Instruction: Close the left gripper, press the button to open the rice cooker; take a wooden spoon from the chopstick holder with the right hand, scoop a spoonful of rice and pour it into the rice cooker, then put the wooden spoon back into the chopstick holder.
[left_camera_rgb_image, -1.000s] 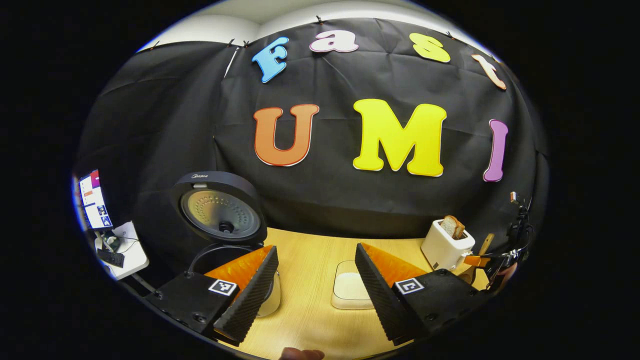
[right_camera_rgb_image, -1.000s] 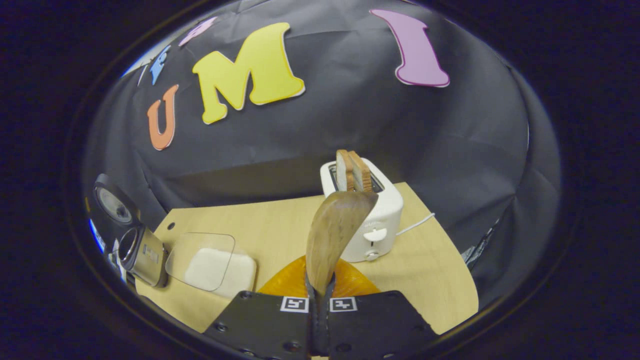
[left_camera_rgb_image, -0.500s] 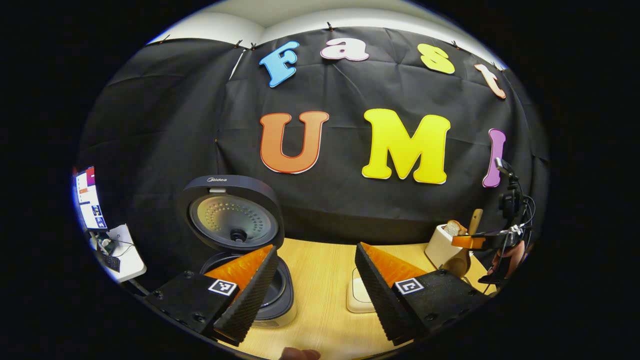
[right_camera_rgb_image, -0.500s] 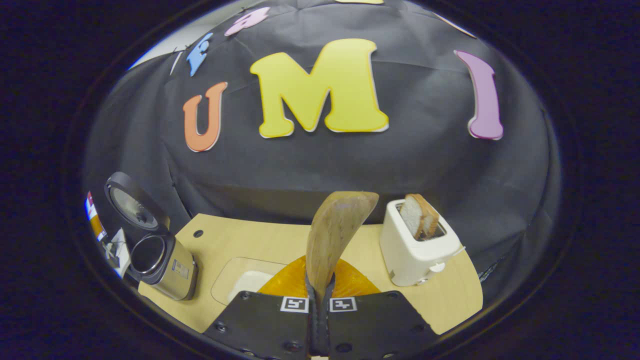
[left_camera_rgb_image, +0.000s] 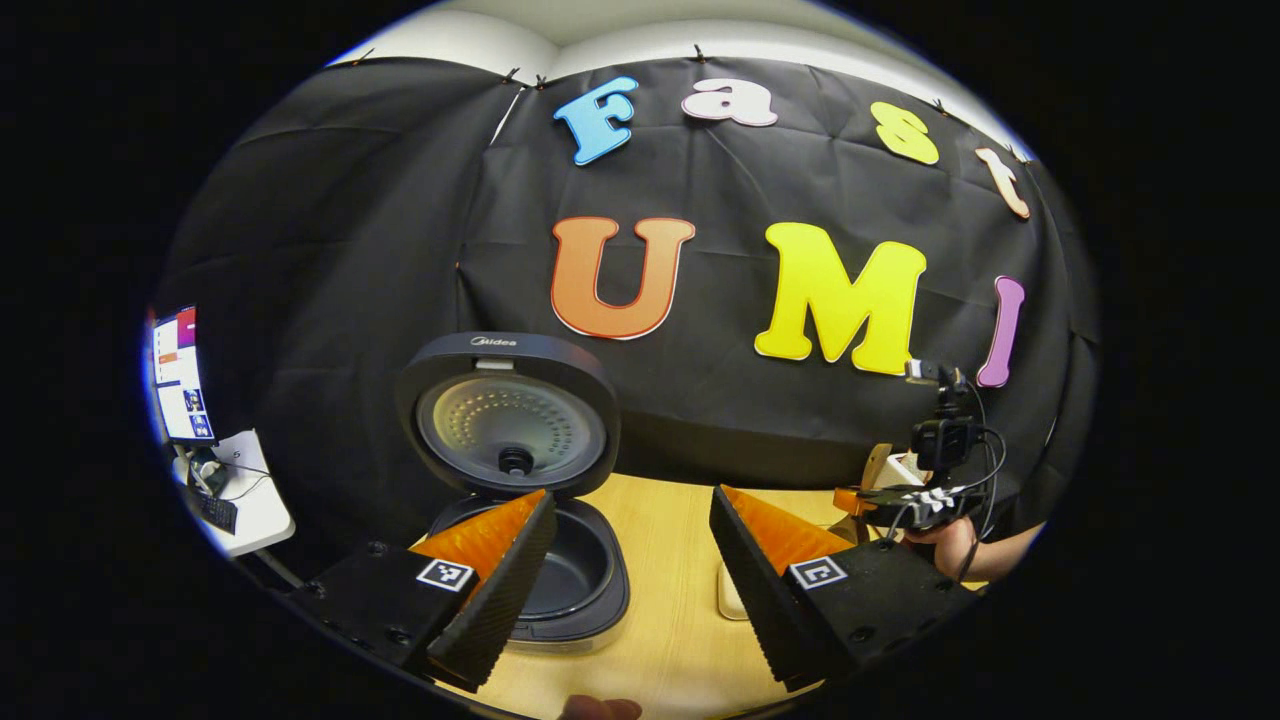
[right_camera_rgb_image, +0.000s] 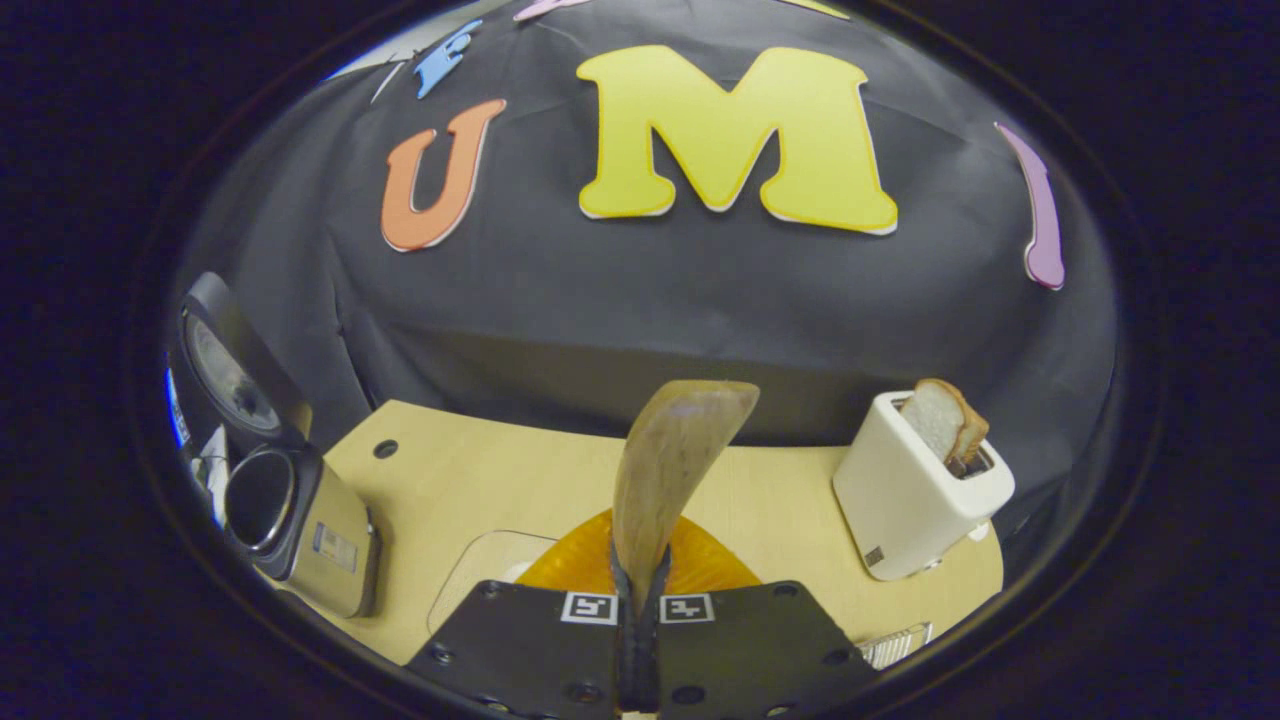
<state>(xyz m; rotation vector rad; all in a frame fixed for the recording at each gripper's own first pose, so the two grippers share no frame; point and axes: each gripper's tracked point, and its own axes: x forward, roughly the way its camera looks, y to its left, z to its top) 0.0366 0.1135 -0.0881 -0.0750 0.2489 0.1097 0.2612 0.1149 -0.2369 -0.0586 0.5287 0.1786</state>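
Wooden spoon (right_camera_rgb_image: 672, 455) clamped between right fingers (right_camera_rgb_image: 655, 588)

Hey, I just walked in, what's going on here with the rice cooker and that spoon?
A person is working with two handheld grippers at a wooden table. The rice cooker already stands open, its lid tipped up, with the left gripper open in front of it. The right gripper is shut on the wooden spoon, holding it bowl-up above the table. No rice shows on the spoon.
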